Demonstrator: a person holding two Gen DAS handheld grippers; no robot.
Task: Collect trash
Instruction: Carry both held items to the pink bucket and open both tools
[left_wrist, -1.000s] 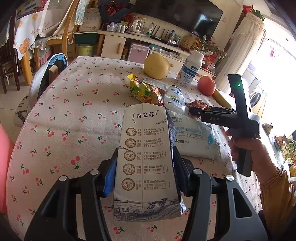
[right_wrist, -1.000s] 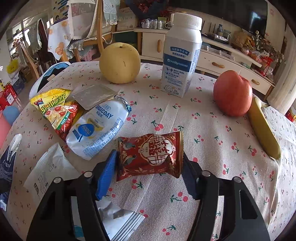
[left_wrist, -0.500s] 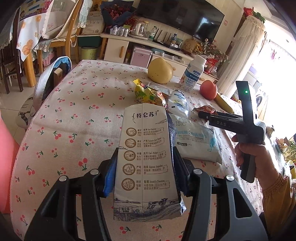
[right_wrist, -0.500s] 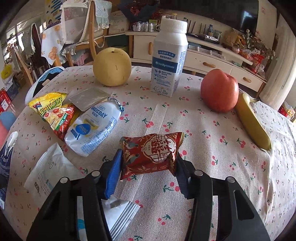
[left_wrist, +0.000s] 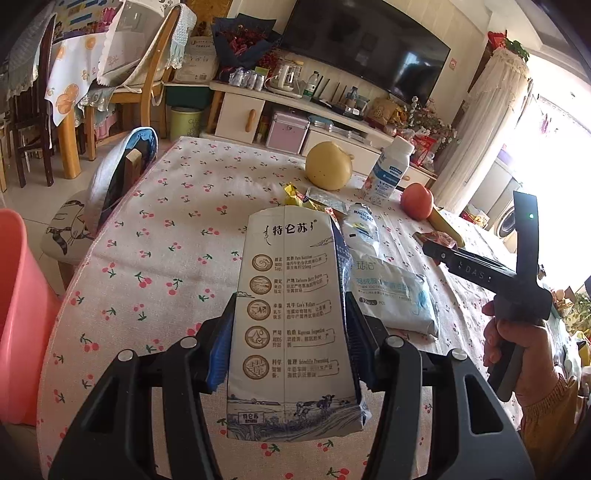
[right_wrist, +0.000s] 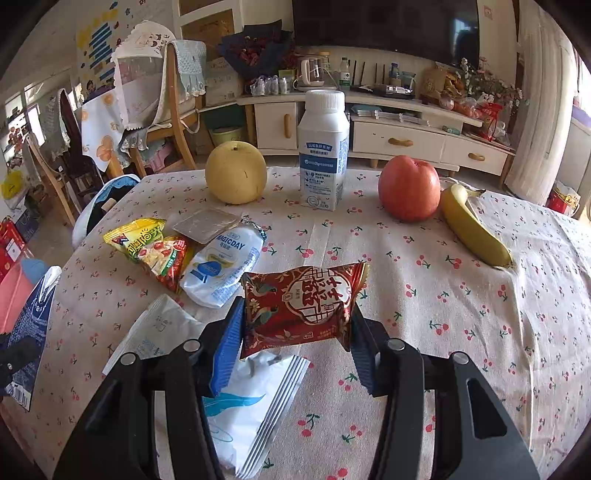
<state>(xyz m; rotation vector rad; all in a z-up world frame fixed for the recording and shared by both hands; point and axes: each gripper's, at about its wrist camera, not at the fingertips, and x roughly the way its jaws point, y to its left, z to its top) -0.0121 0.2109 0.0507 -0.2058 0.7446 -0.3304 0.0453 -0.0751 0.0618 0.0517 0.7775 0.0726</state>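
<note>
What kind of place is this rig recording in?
Most likely a home living and dining room: a large dark flat-screen TV above a cream TV cabinet, wooden dining chairs, and a table under a cherry-print tablecloth strewn with fruit and wrappers.

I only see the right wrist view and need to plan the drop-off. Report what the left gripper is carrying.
Observer: The left gripper is shut on a flattened white milk carton, with its pads pressing on both sides.
Operator: Find me a container for the trash.
Observer: A pink tub stands beside the table, lower than the tabletop, at the left edge of the left wrist view.
Operator: Check the right gripper from outside.
Observer: A hand in a yellow sleeve holds the right gripper by its handle. The red snack wrapper sticks out at its tip.
</note>
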